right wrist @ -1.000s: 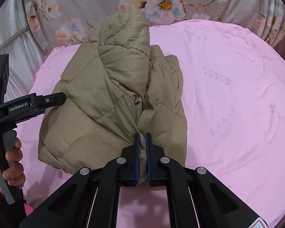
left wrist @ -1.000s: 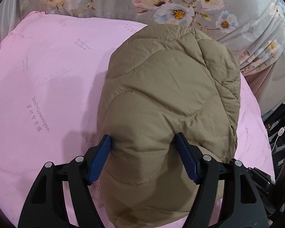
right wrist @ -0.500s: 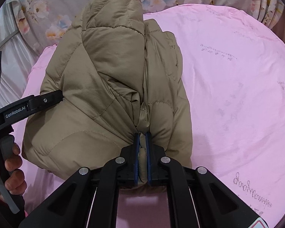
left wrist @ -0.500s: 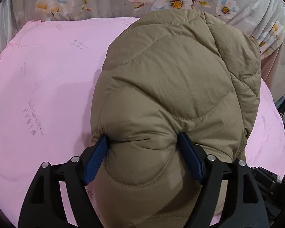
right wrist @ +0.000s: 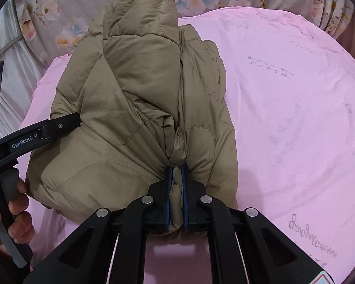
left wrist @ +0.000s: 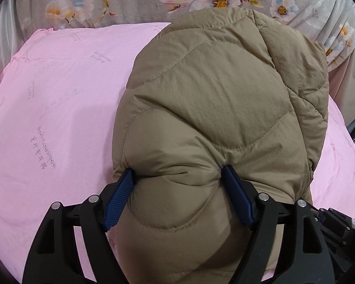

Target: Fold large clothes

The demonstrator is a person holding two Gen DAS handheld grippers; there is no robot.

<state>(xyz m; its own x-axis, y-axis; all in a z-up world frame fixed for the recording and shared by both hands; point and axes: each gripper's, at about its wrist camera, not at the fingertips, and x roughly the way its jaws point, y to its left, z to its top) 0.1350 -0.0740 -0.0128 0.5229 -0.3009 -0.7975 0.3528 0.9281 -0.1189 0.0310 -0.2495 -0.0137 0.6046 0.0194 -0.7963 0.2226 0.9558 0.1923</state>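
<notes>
My left gripper (left wrist: 177, 196) has its jaws clamped wide around a thick fold of the tan puffer jacket (left wrist: 213, 108), bundled on the pink bed (left wrist: 59, 118). My right gripper's (right wrist: 176, 189) jaws are opening, its hem seemingly still pinched. Next: release and press flat.

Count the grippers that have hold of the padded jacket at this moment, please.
2. The left gripper squeezes a thick puffed part of the tan jacket near its left edge. The right gripper pinches a thin fold at its near edge, and its jaws are opening.
</notes>
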